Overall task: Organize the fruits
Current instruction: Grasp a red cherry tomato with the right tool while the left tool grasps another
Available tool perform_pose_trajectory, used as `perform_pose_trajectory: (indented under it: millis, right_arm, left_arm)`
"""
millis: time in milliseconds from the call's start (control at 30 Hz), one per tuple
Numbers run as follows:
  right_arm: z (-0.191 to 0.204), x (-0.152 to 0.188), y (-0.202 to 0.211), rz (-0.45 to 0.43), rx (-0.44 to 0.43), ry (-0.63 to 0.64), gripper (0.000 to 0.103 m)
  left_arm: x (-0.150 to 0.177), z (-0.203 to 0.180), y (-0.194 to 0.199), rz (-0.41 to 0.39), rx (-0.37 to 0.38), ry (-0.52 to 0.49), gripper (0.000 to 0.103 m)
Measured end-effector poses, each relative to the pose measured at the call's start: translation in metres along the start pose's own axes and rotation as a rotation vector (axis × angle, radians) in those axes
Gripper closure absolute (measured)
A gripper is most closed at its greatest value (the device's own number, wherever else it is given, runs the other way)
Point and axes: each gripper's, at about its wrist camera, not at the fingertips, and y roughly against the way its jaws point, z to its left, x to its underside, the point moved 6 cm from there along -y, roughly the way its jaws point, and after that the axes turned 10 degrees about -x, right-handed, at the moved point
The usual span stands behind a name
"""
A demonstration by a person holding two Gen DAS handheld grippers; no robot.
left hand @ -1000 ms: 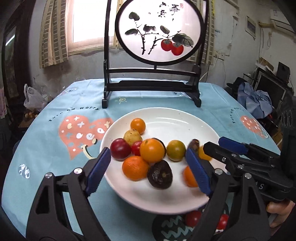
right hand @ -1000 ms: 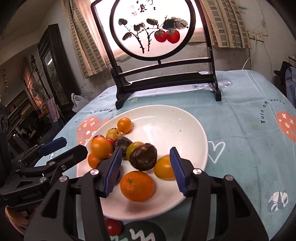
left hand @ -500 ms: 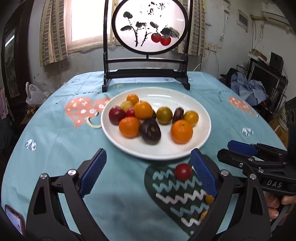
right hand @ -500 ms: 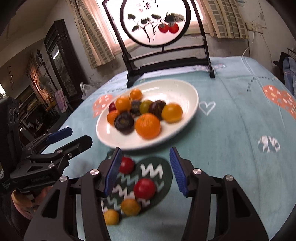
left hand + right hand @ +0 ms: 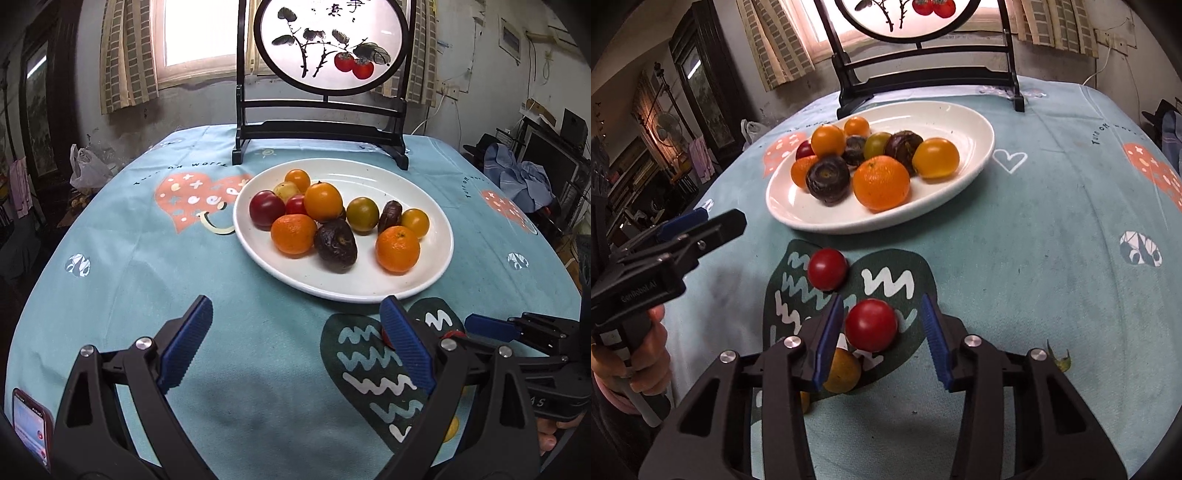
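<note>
A white plate point(image 5: 424, 280) point(image 5: 975, 122) holds several fruits: oranges, tomatoes and dark passion fruits. On the tablecloth's dark heart print point(image 5: 908, 269) lie a red tomato point(image 5: 827, 268), a second red tomato point(image 5: 871, 325) and a yellow fruit point(image 5: 844, 371). My right gripper point(image 5: 882, 341) is open, its jaws either side of the second tomato, not touching it. My left gripper point(image 5: 295, 345) is open and empty above bare cloth in front of the plate. The right gripper also shows in the left wrist view point(image 5: 491, 328).
A black stand with a round painted screen point(image 5: 325, 122) stands behind the plate. A phone point(image 5: 31, 424) lies at the near left table edge. A plastic bag point(image 5: 86, 168) sits off the table to the left. Clutter fills the room at the right.
Both grippers have drawn back from the plate toward me. The right gripper has come down over the dark heart print, and a red tomato now lies between its jaws.
</note>
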Motion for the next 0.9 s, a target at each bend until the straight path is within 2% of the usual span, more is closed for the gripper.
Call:
perform_pose_trajectory:
  millis: [133, 300, 400, 467, 533, 633, 767, 900]
  right_arm:
    - [0.003, 0.002, -0.005, 0.022, -0.024, 0.007, 0.061]
    - [0.006, 0.005, -0.01, 0.044, -0.071, -0.009, 0.073]
    - [0.007, 0.005, -0.008, 0.04, -0.063, -0.007, 0.074]
    - [0.002, 0.001, -0.002, 0.007, -0.06, -0.033, 0.074]
    - [-0.005, -0.004, 0.008, -0.038, -0.049, -0.067, 0.074]
    - [-0.019, -0.009, 0.021, -0.088, -0.031, -0.127, 0.074]
    - [-0.027, -0.011, 0.029, -0.114, -0.021, -0.163, 0.074]
    - [-0.025, -0.012, 0.033, -0.12, -0.013, -0.153, 0.074]
  left_arm:
    - [0.0, -0.002, 0.0, 0.001, -0.002, -0.009, 0.009]
    - [0.0, -0.002, -0.001, 0.004, 0.0, -0.008, 0.009]
    - [0.001, -0.003, -0.003, 0.012, 0.001, -0.012, 0.009]
    - [0.003, -0.005, -0.004, 0.021, 0.006, -0.017, 0.009]
    - [0.005, -0.009, -0.005, 0.033, 0.034, -0.021, 0.009]
    - [0.011, -0.024, -0.006, 0.066, 0.124, -0.036, 0.01]
    - [0.02, -0.046, -0.012, 0.11, 0.2, -0.073, 0.025]
    - [0.025, -0.066, -0.022, 0.131, 0.198, -0.116, 0.036]
